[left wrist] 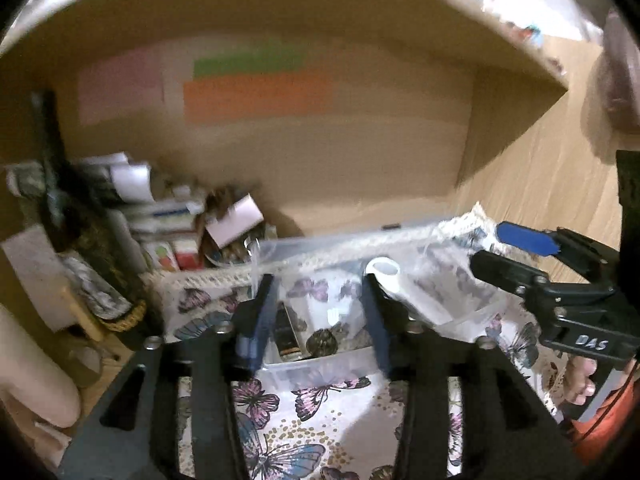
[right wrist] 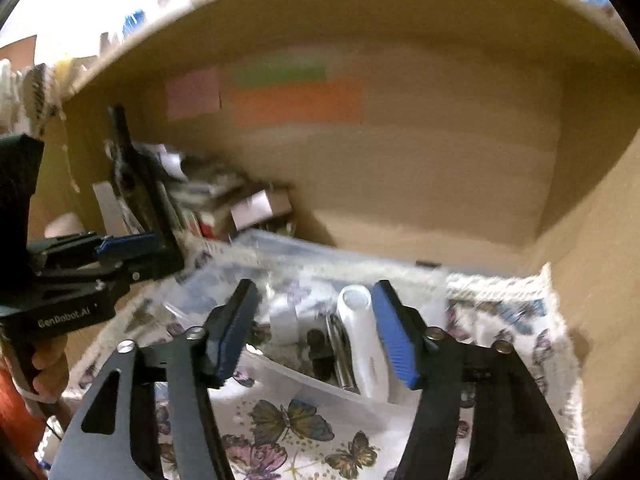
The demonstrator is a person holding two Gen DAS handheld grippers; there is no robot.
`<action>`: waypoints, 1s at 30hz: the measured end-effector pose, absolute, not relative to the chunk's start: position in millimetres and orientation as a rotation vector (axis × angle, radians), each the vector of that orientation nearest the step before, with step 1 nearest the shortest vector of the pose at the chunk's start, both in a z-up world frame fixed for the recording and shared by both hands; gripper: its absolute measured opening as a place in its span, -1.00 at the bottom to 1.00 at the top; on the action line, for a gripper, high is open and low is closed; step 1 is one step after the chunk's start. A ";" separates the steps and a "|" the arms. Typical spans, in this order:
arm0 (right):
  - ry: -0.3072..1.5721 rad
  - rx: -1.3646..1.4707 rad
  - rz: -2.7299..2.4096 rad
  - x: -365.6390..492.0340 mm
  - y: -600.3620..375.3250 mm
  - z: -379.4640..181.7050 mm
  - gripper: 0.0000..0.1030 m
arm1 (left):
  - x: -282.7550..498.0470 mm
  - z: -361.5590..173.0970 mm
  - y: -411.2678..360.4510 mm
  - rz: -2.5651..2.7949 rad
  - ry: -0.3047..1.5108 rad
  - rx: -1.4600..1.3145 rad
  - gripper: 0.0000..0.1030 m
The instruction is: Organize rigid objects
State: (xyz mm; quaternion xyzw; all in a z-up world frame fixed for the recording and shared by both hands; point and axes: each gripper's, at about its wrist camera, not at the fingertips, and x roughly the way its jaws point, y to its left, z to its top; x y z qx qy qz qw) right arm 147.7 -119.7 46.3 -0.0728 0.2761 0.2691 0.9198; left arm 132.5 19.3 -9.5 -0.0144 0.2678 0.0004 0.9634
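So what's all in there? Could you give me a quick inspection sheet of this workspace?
Surface: butterfly-print cloth with a lace edge, laid inside a wooden alcove.
Job's things: clear plastic bin on the cloth, holding a white tube, dark metal pieces and other small items too blurred to name.
Clutter: heap of boxes and papers at the back left, with a dark bottle.
Grippers: left gripper and right gripper both open, hovering over the bin, holding nothing.
Cables: nothing seen.
Surroundings: coloured paper notes on the back wall.
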 end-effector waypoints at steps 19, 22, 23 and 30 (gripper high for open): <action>0.380 -0.048 0.470 64.4 -165.5 89.6 1.00 | 31.9 27.9 -1.7 0.036 0.307 -0.028 0.99; 0.372 -0.054 0.473 58.9 -165.4 89.9 1.00 | 30.0 25.4 -2.8 0.035 0.312 -0.031 0.99; 0.372 -0.053 0.473 57.4 -166.6 90.0 1.00 | 29.3 25.1 -3.1 0.033 0.312 -0.031 0.99; 0.384 -0.048 0.479 57.8 -165.3 87.4 1.00 | 28.7 24.4 -2.9 0.032 0.311 -0.031 0.99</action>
